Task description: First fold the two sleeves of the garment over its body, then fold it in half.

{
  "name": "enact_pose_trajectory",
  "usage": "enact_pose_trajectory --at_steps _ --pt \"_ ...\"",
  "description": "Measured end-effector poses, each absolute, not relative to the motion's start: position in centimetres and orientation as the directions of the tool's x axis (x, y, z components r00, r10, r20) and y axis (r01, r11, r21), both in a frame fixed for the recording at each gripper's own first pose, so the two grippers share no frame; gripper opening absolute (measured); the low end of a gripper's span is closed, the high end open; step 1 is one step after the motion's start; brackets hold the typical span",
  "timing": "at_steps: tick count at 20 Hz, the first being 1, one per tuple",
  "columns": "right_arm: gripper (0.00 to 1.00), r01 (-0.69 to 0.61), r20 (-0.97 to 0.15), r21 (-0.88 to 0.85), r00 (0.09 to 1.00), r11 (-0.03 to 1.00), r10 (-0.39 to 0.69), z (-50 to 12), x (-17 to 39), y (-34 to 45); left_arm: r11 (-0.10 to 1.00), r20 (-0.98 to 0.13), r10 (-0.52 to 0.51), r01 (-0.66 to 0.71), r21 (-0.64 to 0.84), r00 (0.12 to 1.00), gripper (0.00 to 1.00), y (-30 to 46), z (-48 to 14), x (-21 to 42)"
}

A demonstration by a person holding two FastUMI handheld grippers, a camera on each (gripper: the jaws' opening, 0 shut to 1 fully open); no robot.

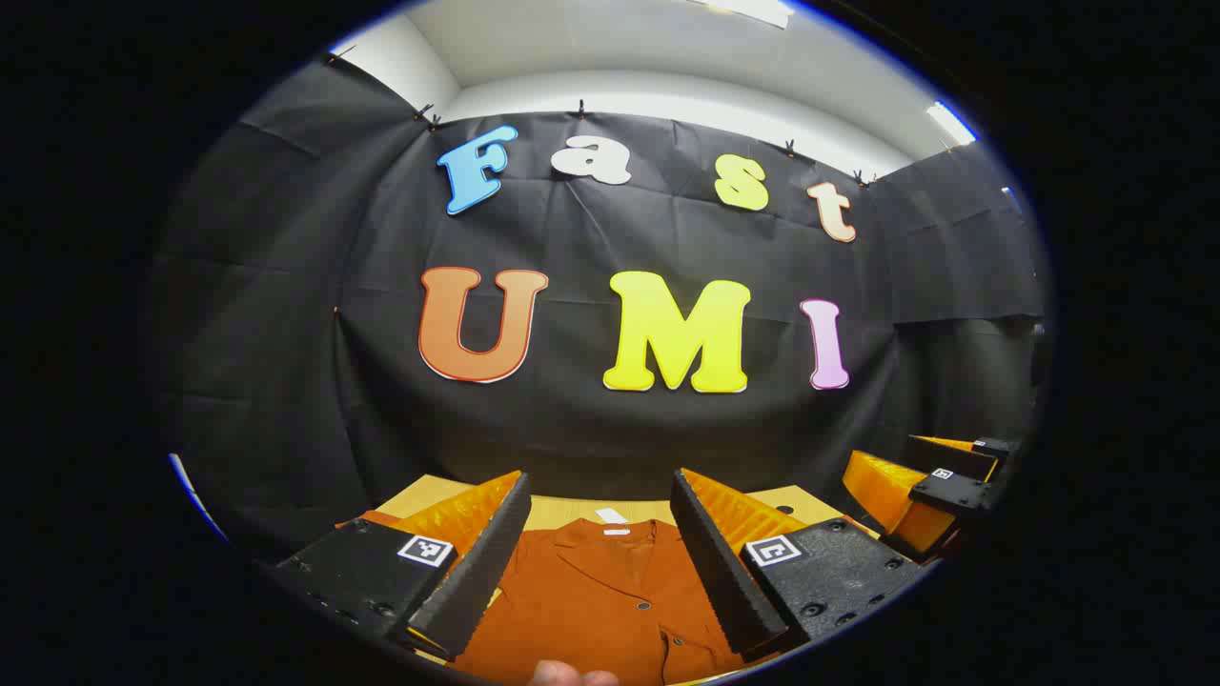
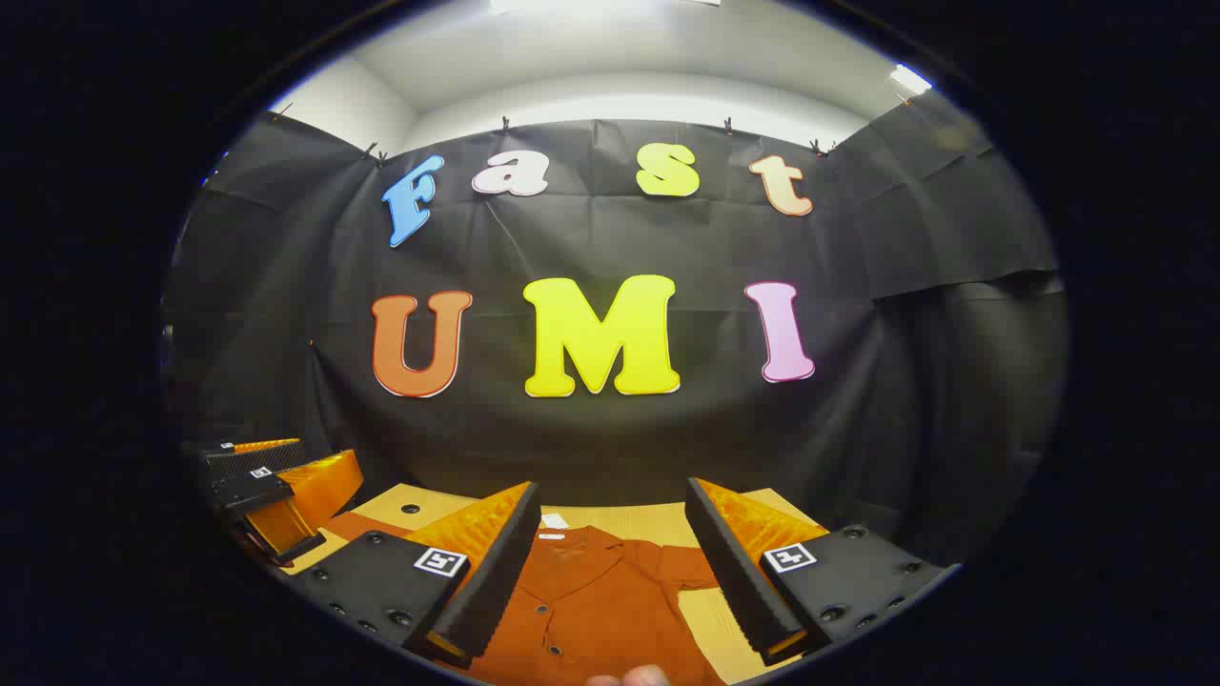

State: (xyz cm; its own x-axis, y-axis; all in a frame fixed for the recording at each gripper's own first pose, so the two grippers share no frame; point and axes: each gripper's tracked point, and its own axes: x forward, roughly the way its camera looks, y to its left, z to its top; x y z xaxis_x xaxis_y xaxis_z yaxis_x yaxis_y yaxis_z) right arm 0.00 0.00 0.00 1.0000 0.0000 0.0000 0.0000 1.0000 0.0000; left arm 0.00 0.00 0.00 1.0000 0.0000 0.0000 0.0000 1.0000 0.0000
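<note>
Left gripper view: left gripper (image 1: 600,553), jaws wide apart, holding nothing, raised above the counter (image 1: 572,513). Shirt (image 1: 596,605) lies flat on the counter below, collar at the far side, buttons down the middle. The right gripper (image 1: 939,486) shows farther off at the right edge; its jaw state cannot be told from here. A fingertip (image 1: 572,675) sits at the near edge.

Right gripper view: right gripper (image 2: 610,562), jaws wide apart, empty, raised above the shirt (image 2: 591,600). One short sleeve (image 2: 691,570) lies spread out to the right over bare counter (image 2: 710,615), a detail the other view hides behind its own jaw. The left gripper (image 2: 276,491) shows at the far left.

Step, by judgement: none begun; sleeves unfolded. Next move calls for lowering each gripper to a sleeve edge and closing on it.
</note>
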Motion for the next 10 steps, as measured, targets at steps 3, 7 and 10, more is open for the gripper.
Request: enact_pose_trajectory --at_steps 3,7,10 --pt "0.96 -0.008 -0.011 -0.004 1.0 1.0 0.008 -0.58 -0.18 0.64 1.0 0.001 0.006 -0.006 0.024 1.0 0.95 0.63 -0.01 -0.09" --pt "0.96 -0.011 -0.001 -0.021 1.0 1.0 0.011 -0.28 -0.48 0.79 1.0 -0.001 0.01 -0.01 0.0 1.0 0.95 1.01 0.25 0.13" --pt "0.96 -0.013 0.007 -0.039 1.0 0.999 0.013 -0.04 -0.59 0.68 1.0 0.005 0.015 -0.015 0.002 1.0 0.95 1.03 0.53 0.37"
